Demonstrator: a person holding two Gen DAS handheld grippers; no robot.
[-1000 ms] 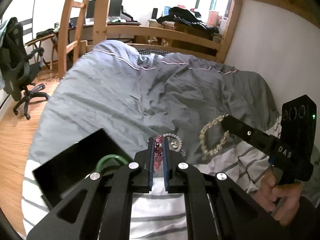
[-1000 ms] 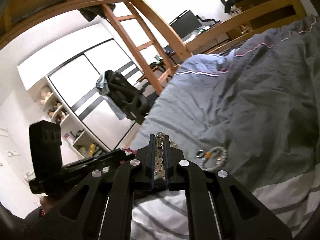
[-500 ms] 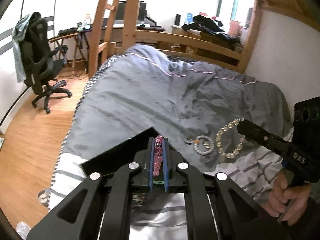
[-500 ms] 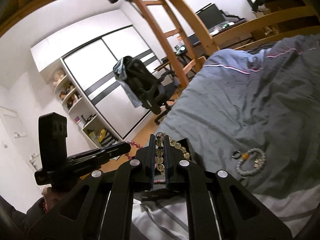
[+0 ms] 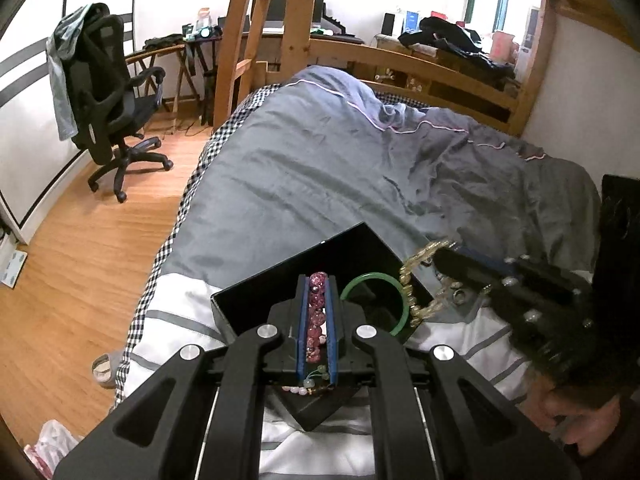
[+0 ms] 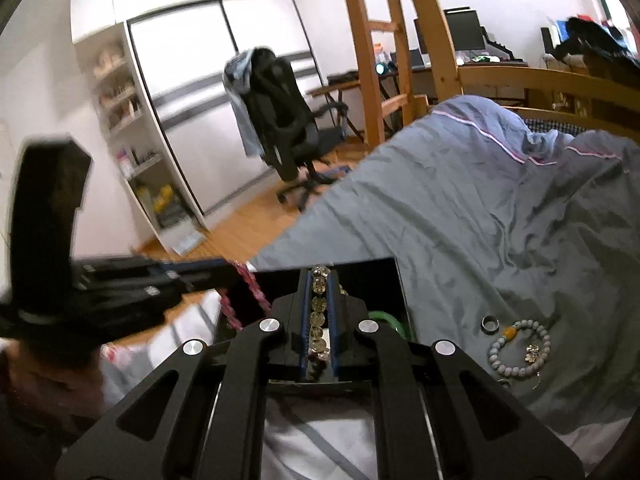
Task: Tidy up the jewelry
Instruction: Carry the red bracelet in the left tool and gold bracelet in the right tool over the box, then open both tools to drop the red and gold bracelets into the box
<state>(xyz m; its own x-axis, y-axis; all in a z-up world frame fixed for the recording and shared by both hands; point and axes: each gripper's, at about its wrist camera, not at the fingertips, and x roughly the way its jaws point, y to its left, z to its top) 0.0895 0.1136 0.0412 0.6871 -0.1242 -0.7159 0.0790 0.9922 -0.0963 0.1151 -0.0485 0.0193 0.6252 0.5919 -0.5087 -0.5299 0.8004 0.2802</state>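
Observation:
My left gripper point(image 5: 316, 280) is shut on a pink bead bracelet point(image 5: 315, 320) and hangs over the open black box point(image 5: 280, 280) on the bed. A green bangle point(image 5: 374, 280) lies inside the box. My right gripper point(image 6: 320, 272) is shut on a pale yellow bead bracelet point(image 6: 319, 312) and sits above the box's right edge point(image 6: 400, 280). In the left wrist view that yellow bracelet point(image 5: 412, 280) dangles beside the bangle. The pink bracelet point(image 6: 248, 280) shows at the left gripper's tip in the right wrist view.
A white bead bracelet point(image 6: 520, 344) and a dark ring point(image 6: 490, 323) lie on the grey duvet point(image 5: 360, 168) right of the box. An office chair point(image 5: 112, 100) stands on the wooden floor left of the bed. A wooden ladder point(image 5: 248, 40) rises at the bed's far end.
Both grippers have carried their bracelets leftward from the loose jewelry to over the black box. The right wrist has rolled, so its view is now level.

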